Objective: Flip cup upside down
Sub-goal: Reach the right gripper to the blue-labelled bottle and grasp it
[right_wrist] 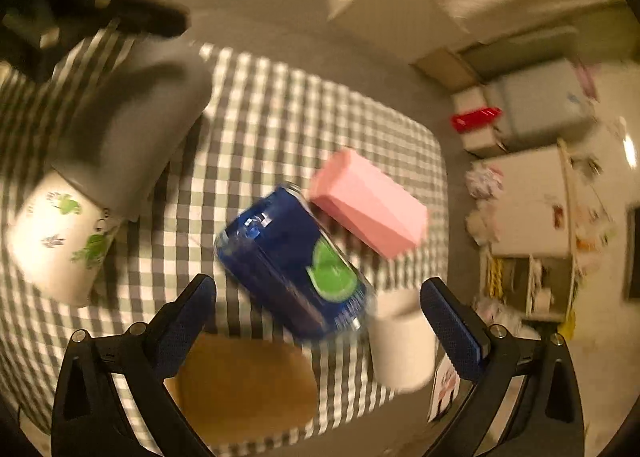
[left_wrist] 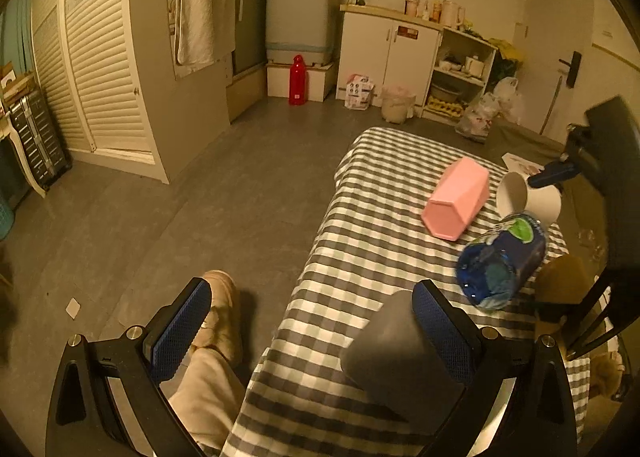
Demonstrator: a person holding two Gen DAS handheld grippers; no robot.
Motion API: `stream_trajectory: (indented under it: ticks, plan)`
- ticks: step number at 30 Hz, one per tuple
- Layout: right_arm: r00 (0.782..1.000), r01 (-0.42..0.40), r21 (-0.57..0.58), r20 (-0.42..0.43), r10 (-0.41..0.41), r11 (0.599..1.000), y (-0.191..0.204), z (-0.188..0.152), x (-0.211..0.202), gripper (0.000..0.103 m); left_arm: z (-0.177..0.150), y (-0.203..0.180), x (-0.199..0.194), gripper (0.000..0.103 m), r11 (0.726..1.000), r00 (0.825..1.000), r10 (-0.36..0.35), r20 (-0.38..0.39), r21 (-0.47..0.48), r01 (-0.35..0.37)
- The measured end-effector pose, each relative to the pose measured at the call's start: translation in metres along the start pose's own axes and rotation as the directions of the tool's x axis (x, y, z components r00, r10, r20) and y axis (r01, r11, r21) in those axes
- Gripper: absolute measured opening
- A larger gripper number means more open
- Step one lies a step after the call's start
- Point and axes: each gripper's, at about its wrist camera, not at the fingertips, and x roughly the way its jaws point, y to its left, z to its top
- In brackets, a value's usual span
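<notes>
Several cups lie on their sides on a grey-and-white checked tablecloth. A grey cup rests against the inner side of the right finger of my left gripper, which is wide open. Farther off lie a pink hexagonal cup, a blue clear cup and a white paper cup. My right gripper is open, with the white cup just inside its right finger. A frog-print white cup and a brown cup also lie there.
A person's trouser leg and shoe stand on the grey floor left of the table. A printed card lies at the table's edge. A red bottle, washing machine, cabinet and bin line the far wall.
</notes>
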Motion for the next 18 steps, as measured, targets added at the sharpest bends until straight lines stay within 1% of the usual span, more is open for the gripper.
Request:
stream_trajectory:
  ticks: [2,4,6,7,8,9,11,13,15,18]
  plan:
    - [1.0,-0.023,-0.038,-0.004,0.023,0.999,0.003,0.004,0.013,0.101,-0.001,0.001,0.005,0.103,1.0,1.0,0.001,-0.013,0.0,-0.001]
    - [0.999,-0.034,-0.047,-0.005,0.034,0.998,0.001,0.011,0.026,0.1,-0.002,0.004,0.008,0.103,1.0,1.0,-0.006,-0.01,-0.001,0.006]
    - [0.999,-0.049,-0.049,-0.005,0.049,0.998,0.001,0.014,0.035,0.094,-0.001,0.002,0.008,0.103,1.0,1.0,-0.007,-0.014,-0.002,0.007]
    - [0.999,-0.05,-0.051,-0.006,0.05,0.997,0.001,0.016,0.037,0.089,-0.001,0.003,0.007,0.103,1.0,1.0,-0.008,-0.018,0.0,0.008]
    - [0.999,-0.051,-0.053,-0.007,0.051,0.997,0.0,0.018,0.04,0.081,0.0,0.002,0.006,0.103,1.0,1.0,-0.007,-0.019,0.004,0.007]
    - [0.999,-0.054,-0.051,-0.01,0.053,0.997,0.001,0.02,0.042,0.076,0.001,0.002,0.005,0.103,1.0,1.0,-0.007,-0.018,0.004,0.007]
    - [0.999,-0.044,-0.035,-0.01,0.044,0.998,0.001,0.022,0.043,0.073,0.002,0.0,-0.001,0.103,1.0,1.0,-0.011,-0.007,0.009,0.011]
    - [0.999,-0.045,0.008,0.004,0.044,0.999,-0.003,0.023,0.033,0.072,0.003,-0.001,-0.009,0.103,1.0,1.0,-0.014,0.007,0.013,0.013]
    - [1.0,-0.021,0.07,0.014,0.02,0.997,-0.012,0.023,0.015,0.071,0.003,-0.001,-0.018,0.103,1.0,1.0,-0.017,0.018,0.015,0.017]
    - [0.999,-0.016,0.191,0.036,0.009,0.982,-0.022,0.021,-0.024,0.07,0.004,-0.002,-0.035,0.103,1.0,0.999,-0.03,0.042,0.011,0.029]
